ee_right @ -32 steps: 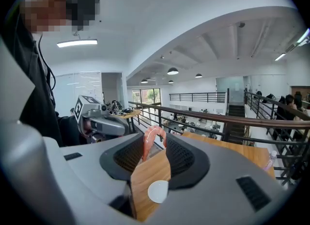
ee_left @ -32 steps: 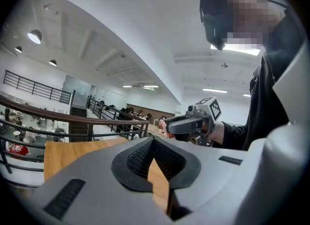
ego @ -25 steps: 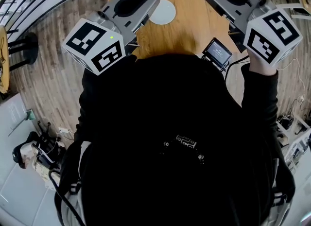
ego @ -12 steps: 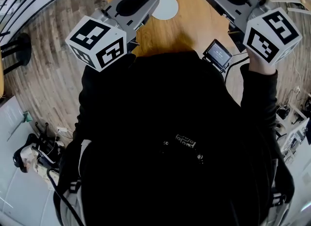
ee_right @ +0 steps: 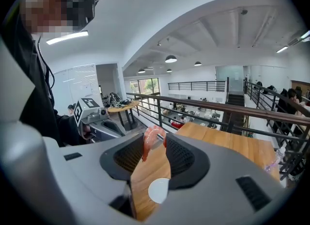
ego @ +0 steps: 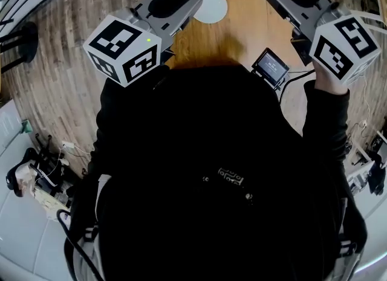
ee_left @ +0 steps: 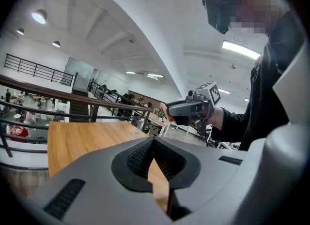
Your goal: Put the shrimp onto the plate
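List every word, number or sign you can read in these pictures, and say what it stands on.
No readable words or numbers anywhere.
Marker cubes: black-and-white square patterns only, no letters.
Small screen: display too small to read.
Print on the person's black top: too blurred to read.

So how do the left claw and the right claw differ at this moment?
The right claw is clamped on the shrimp; the left claw holds nothing. The right claw's jaws stand apart around the shrimp; the left claw's jaws meet at their tips. Both are grey and hover over the wooden table, near the plate.
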Demonstrator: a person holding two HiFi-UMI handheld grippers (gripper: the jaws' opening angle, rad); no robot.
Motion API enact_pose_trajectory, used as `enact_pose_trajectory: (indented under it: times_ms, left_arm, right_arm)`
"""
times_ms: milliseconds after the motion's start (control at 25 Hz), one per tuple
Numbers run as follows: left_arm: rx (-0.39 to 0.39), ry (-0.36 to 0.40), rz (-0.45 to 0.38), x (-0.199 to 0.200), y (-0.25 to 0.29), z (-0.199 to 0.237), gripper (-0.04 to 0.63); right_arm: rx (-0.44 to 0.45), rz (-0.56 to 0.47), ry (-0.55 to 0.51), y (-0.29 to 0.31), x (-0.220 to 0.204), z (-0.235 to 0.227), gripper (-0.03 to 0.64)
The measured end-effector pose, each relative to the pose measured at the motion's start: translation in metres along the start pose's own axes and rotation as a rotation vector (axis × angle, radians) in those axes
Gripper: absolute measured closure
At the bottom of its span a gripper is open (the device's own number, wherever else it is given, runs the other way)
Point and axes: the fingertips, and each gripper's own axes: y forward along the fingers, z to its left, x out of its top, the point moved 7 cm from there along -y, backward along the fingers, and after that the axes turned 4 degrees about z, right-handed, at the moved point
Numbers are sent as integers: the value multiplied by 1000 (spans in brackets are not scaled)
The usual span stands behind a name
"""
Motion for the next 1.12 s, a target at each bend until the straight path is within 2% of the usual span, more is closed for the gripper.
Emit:
enact_pose_trajectory:
  times_ms: [160, 360, 560, 720, 800, 1120]
  left_arm:
    - [30, -20, 9, -22, 3, 10, 589]
    - [91, -57, -10, -16, -7, -10, 589]
    - [145, -77, -17, -27, -18, -11, 589]
    - [186, -93, -29, -53, -28, 10, 589]
    - [193, -94, -33, -58, -34, 17, 589]
    - [218, -142, -47, -55, -48, 4, 589]
  right_arm:
    - [45, 6, -4, 26, -16, -12, 462]
    - [79, 9, -23, 12, -8, -12, 462]
    - [104, 25, -41, 24, -13, -15, 462]
    - [134, 44, -61, 64, -27, -14, 462]
    - [152, 58, -68, 81, -27, -13, 462]
    - [168, 118, -81, 85, -15, -6, 462]
